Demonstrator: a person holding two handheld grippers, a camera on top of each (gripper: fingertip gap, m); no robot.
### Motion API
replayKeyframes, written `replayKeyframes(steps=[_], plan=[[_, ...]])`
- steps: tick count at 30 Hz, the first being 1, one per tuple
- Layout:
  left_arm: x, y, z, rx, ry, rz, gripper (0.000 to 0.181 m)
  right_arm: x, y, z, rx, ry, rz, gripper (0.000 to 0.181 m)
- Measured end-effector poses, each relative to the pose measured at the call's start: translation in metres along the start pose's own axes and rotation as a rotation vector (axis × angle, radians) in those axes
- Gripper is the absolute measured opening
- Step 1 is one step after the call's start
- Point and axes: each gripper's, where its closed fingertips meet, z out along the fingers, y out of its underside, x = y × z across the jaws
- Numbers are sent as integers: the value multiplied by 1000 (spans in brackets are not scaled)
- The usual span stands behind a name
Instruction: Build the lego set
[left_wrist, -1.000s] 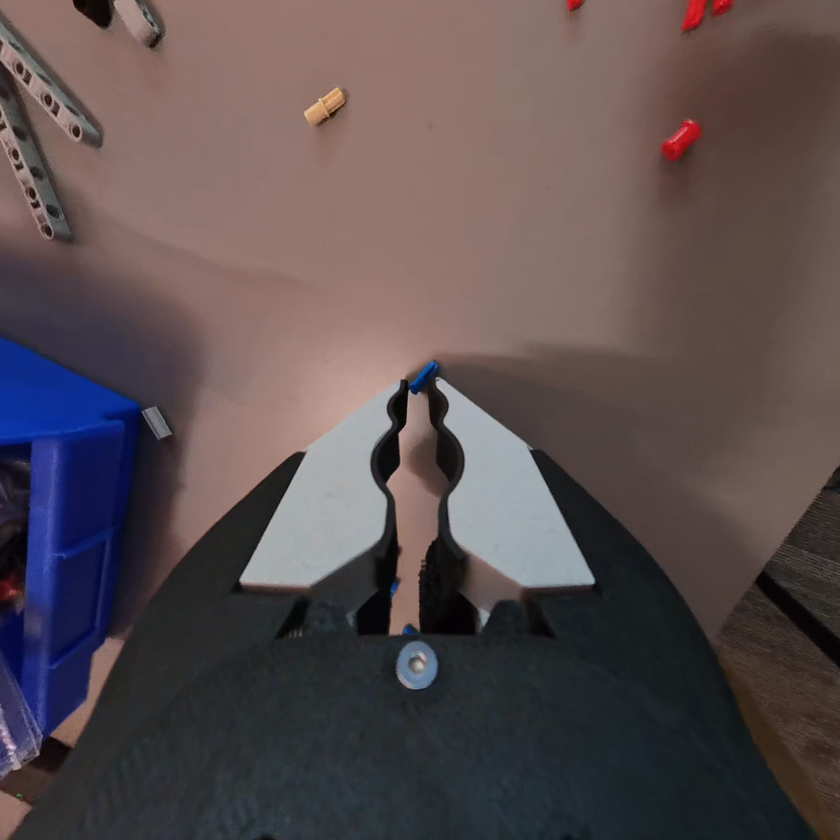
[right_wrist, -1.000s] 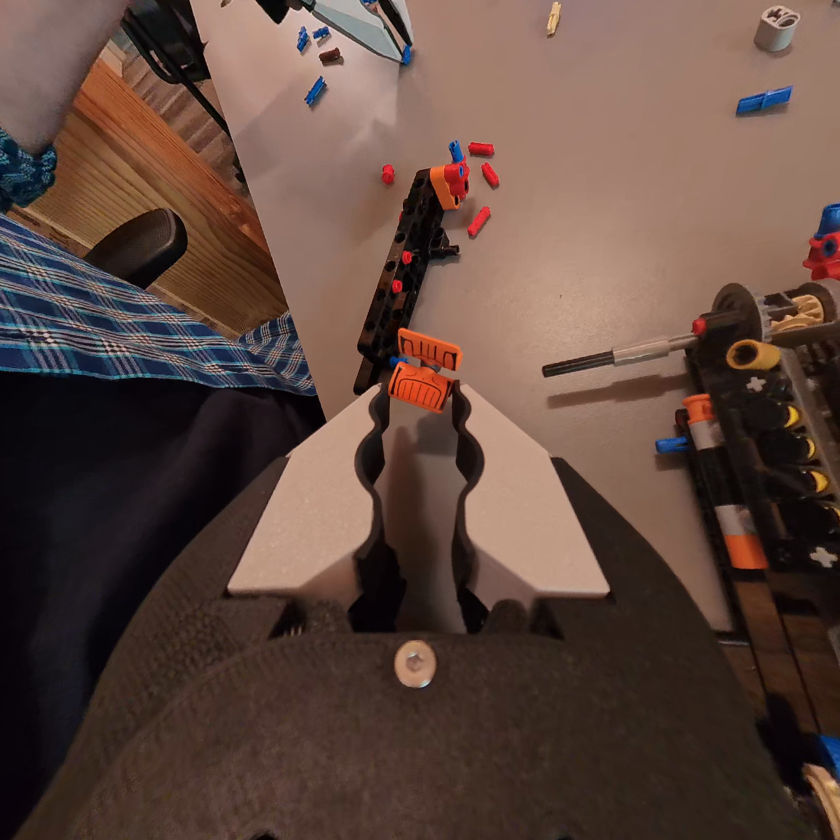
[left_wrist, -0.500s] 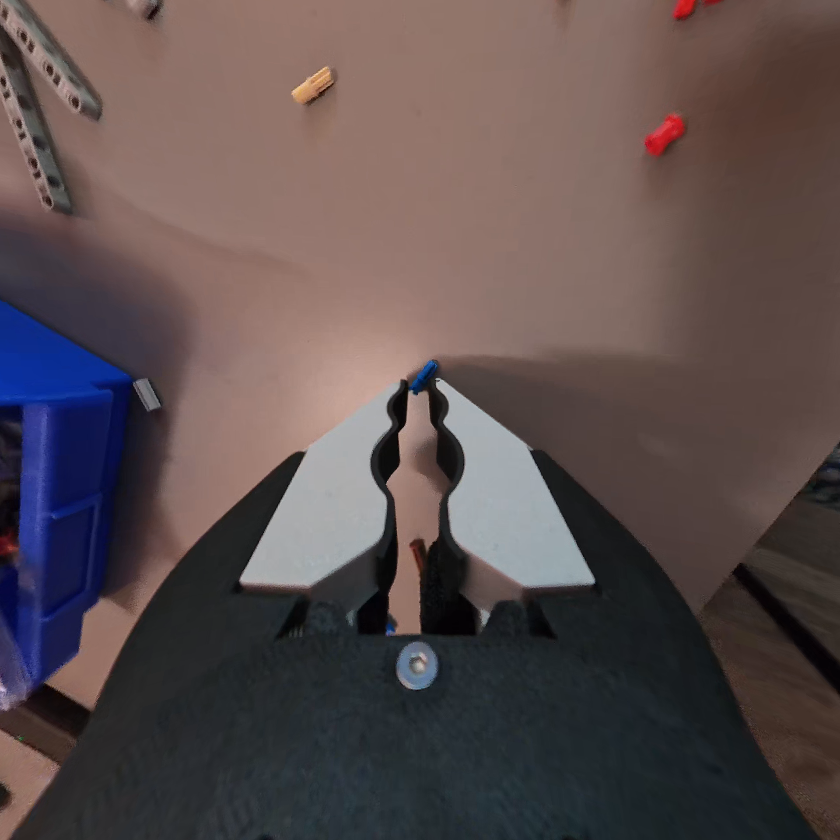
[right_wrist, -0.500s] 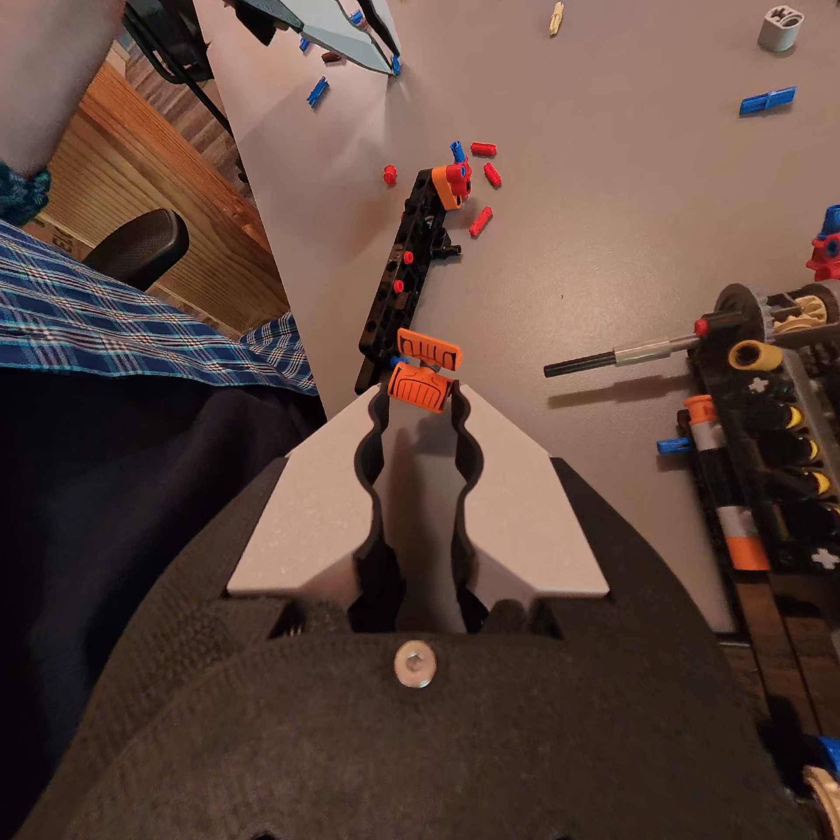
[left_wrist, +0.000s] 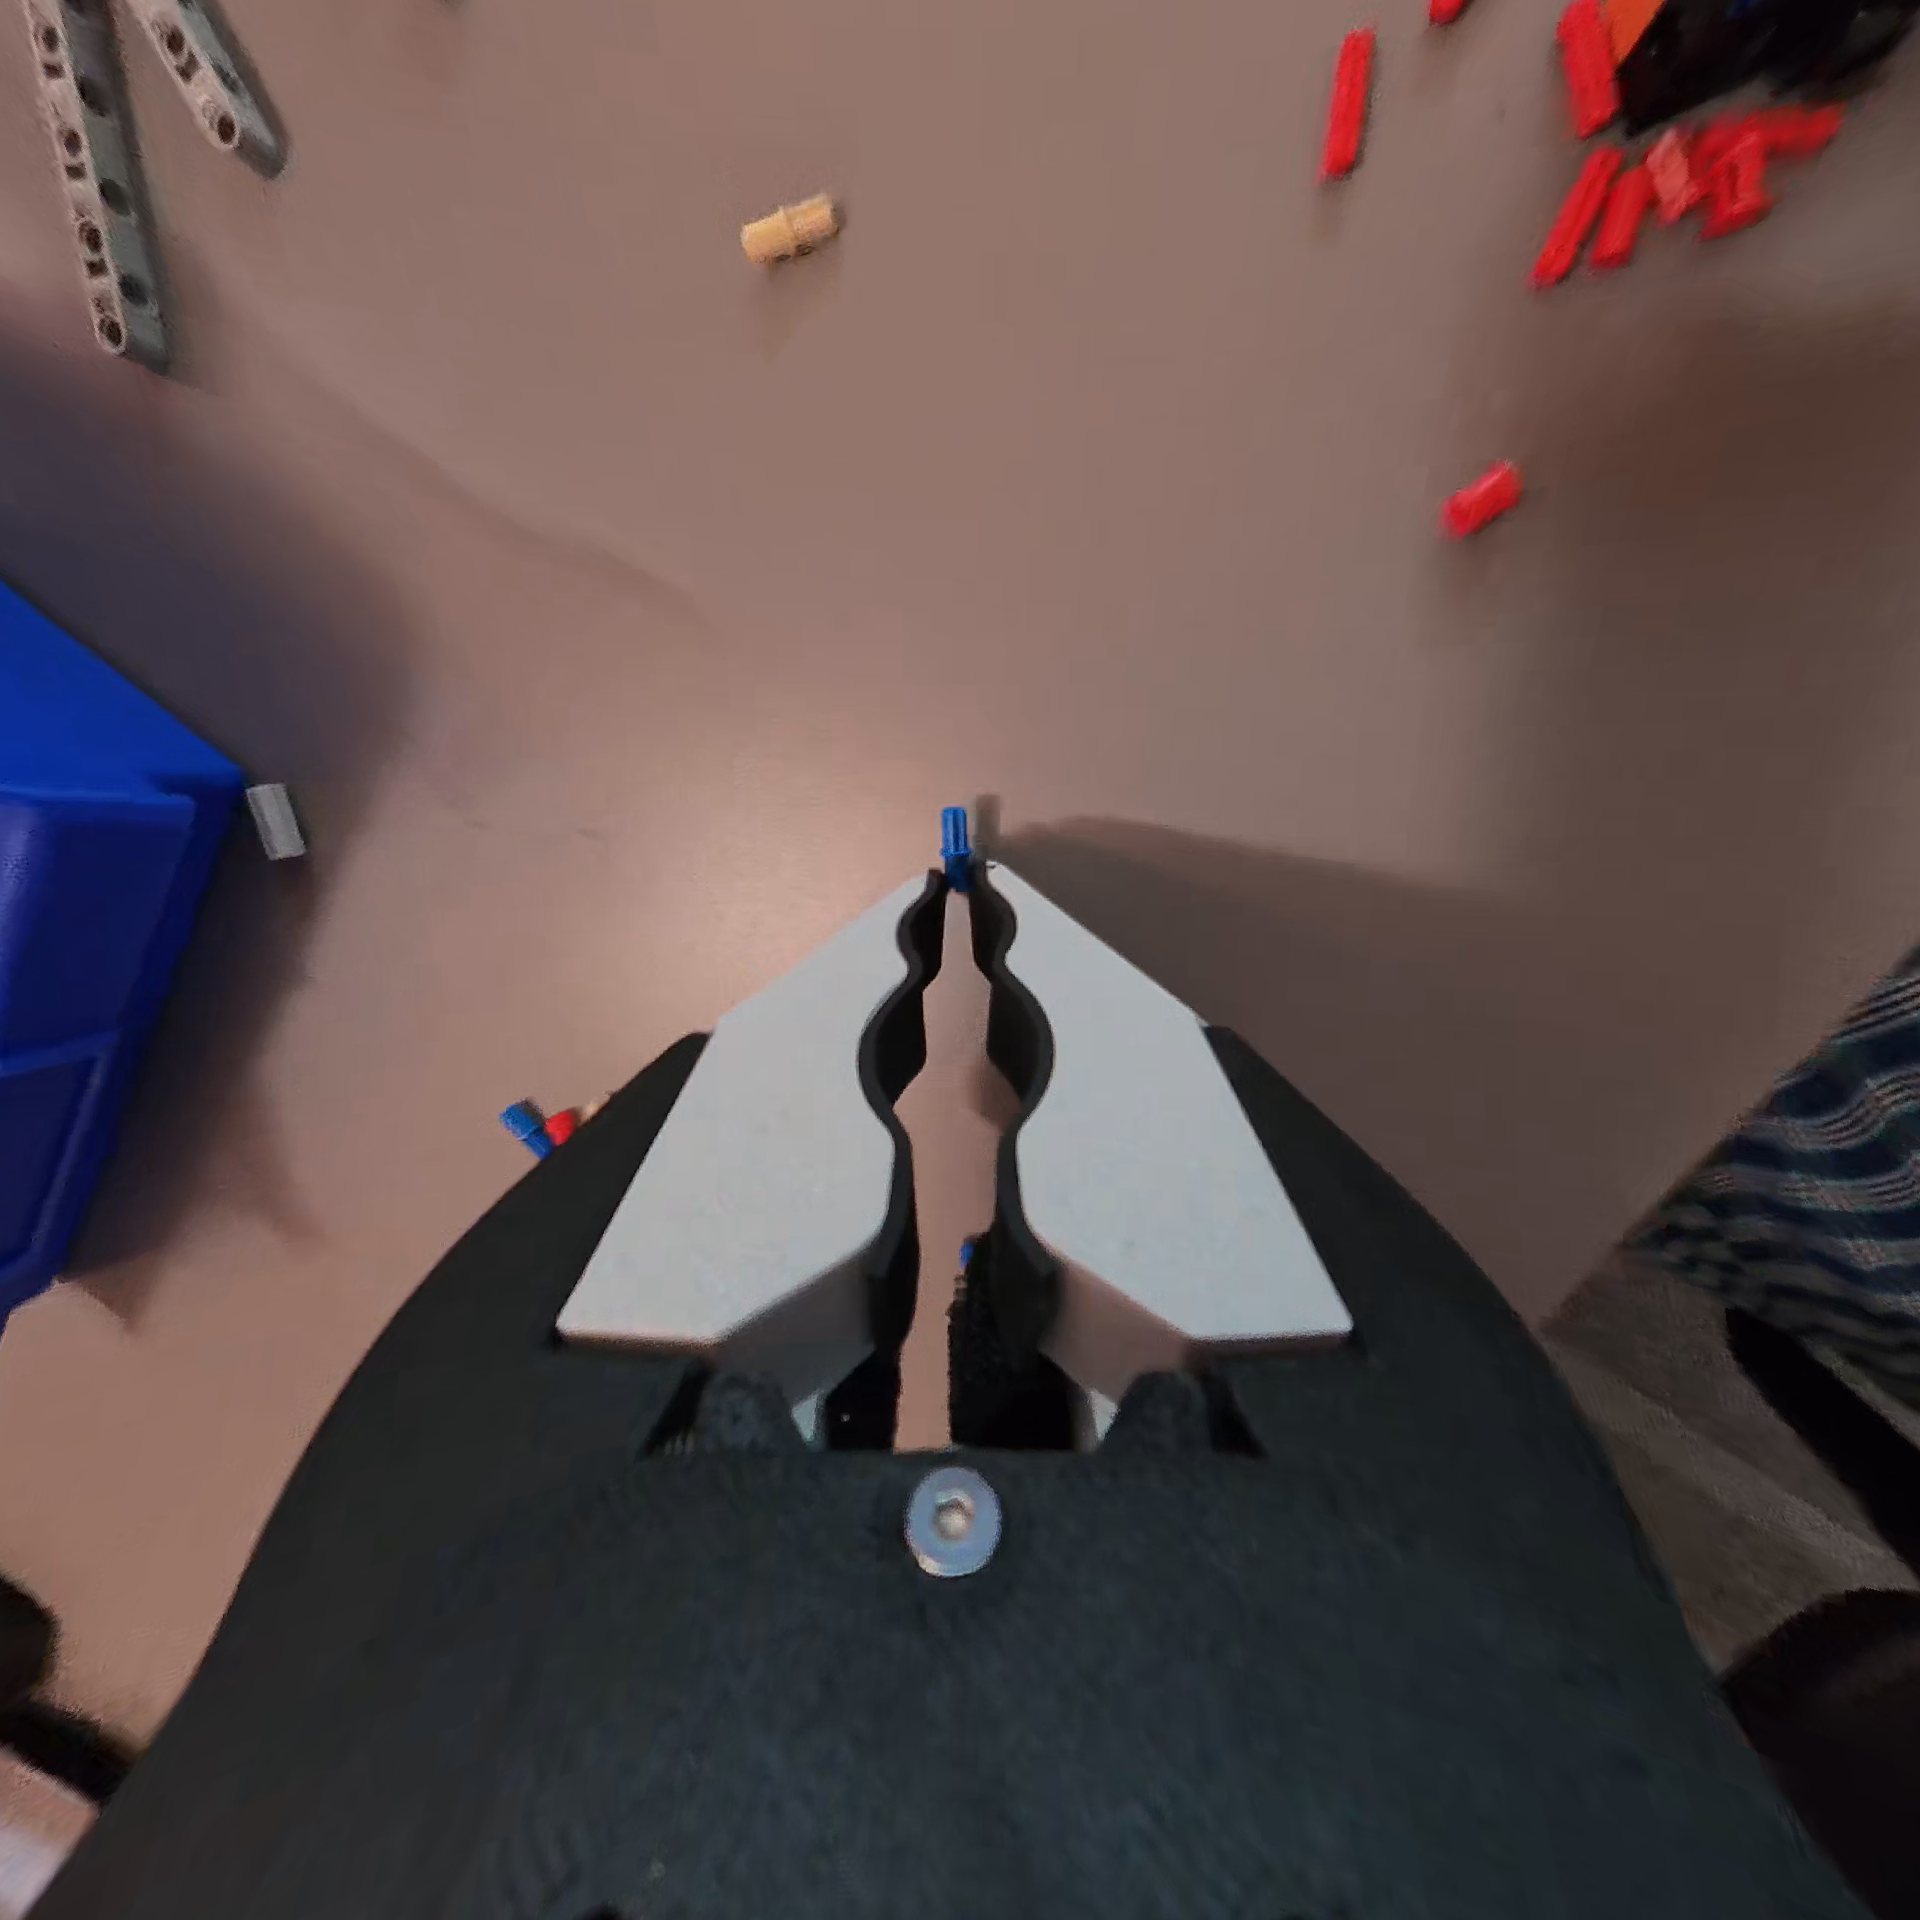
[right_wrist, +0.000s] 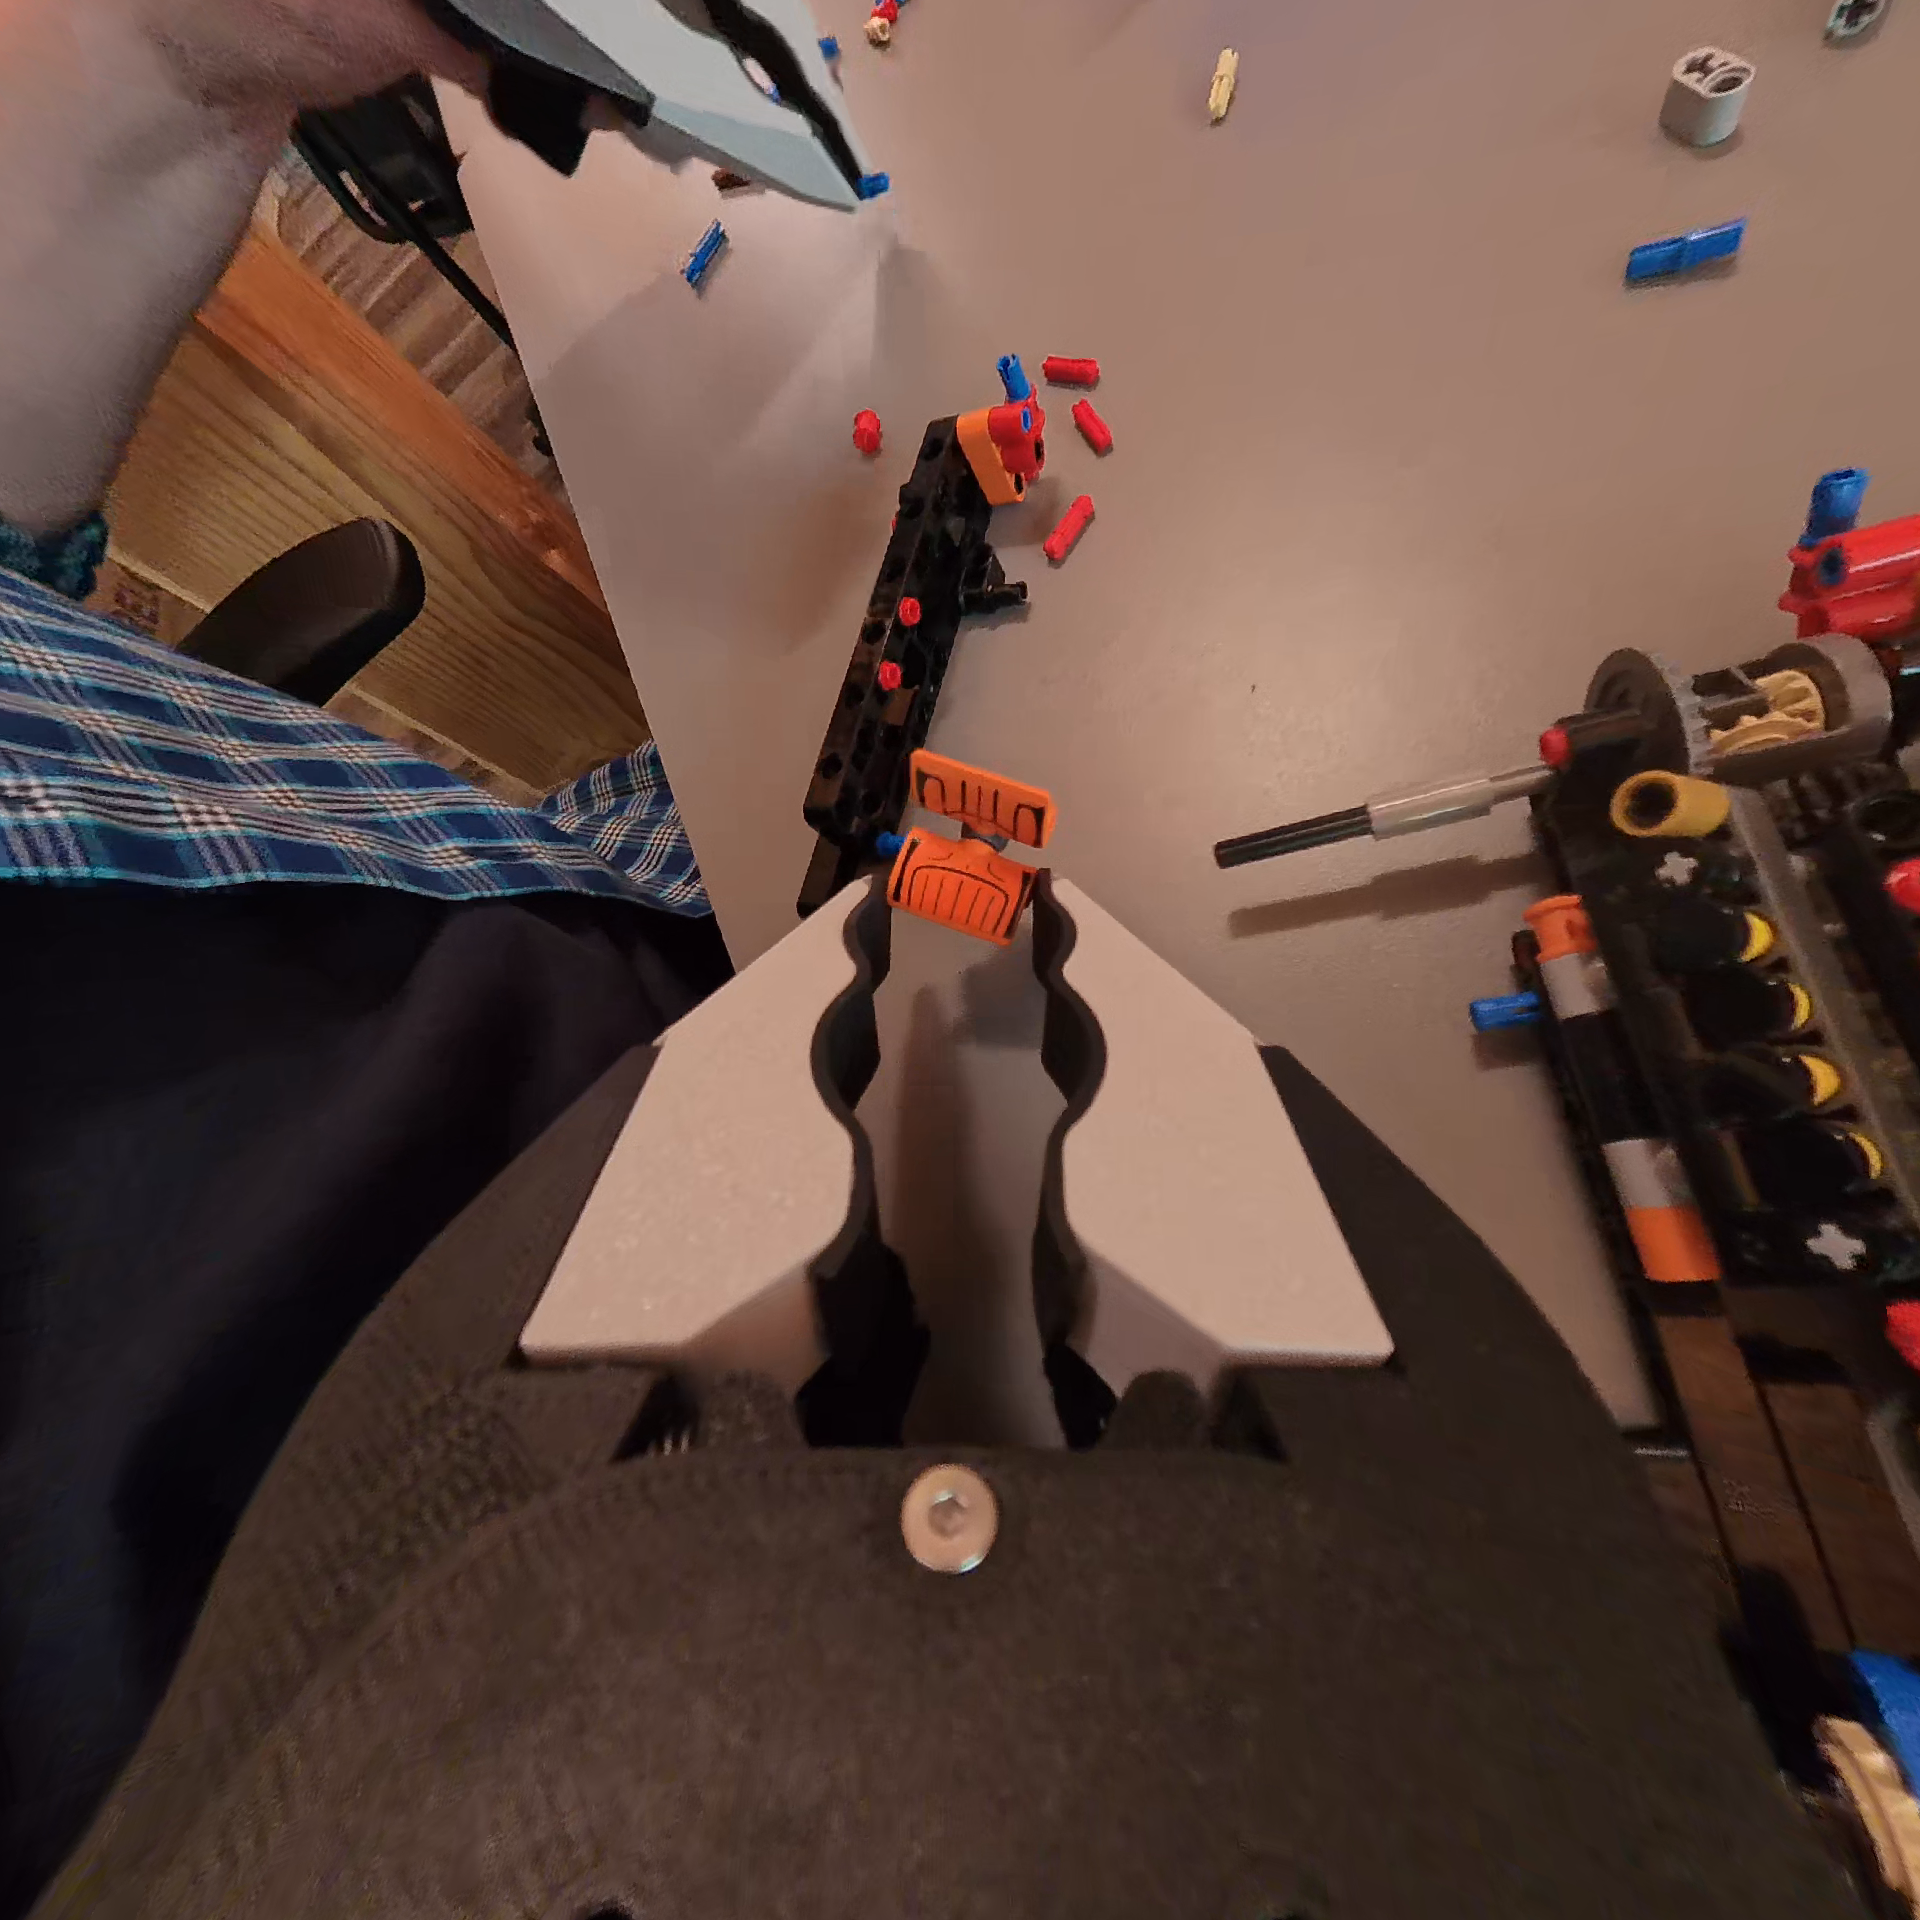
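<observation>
My left gripper (left_wrist: 958, 883) is shut on a small blue pin (left_wrist: 954, 844) that sticks out past its tips, above the table. It also shows in the right wrist view (right_wrist: 831, 177) at the top left with the blue pin (right_wrist: 873, 185) at its tip. My right gripper (right_wrist: 961, 899) is shut on an orange piece (right_wrist: 961, 888) at one end of a long black beam assembly (right_wrist: 899, 649) that lies on the table. The beam's far end carries an orange and red block (right_wrist: 1003, 442).
Loose red pins (left_wrist: 1481, 499) (right_wrist: 1070, 525), a tan pin (left_wrist: 790, 227), grey beams (left_wrist: 99, 187) and a blue bin (left_wrist: 73, 935) lie around. A large part-built model with a black axle (right_wrist: 1714, 935) stands at the right. The table edge and a person's plaid sleeve (right_wrist: 312, 790) are at the left. My hands' fingertips stand some 25 cm from each other.
My left gripper has moved right toward the red pins and black beam, and the blue pin now points straight ahead. My right gripper has stayed on the orange piece.
</observation>
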Motion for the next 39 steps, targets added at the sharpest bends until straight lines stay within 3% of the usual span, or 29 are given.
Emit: replayKeyframes(steps=[7, 10, 15, 25, 39], plan=[[76, -76, -24, 182, 119, -154, 4, 3, -2, 0, 11, 52, -21, 25], [119, -104, -21, 229, 203, -192, 4, 2, -3, 0, 19, 67, -48, 25], [160, -140, -15, 289, 276, -219, 4, 3, -5, -4, 22, 118, -119, 25], [182, -162, -12, 327, 295, -254, 4, -6, -3, -2, -9, 186, -249, 25], [183, -160, -9, 311, 315, -263, 4, -8, -2, 0, -24, 205, -323, 25]])
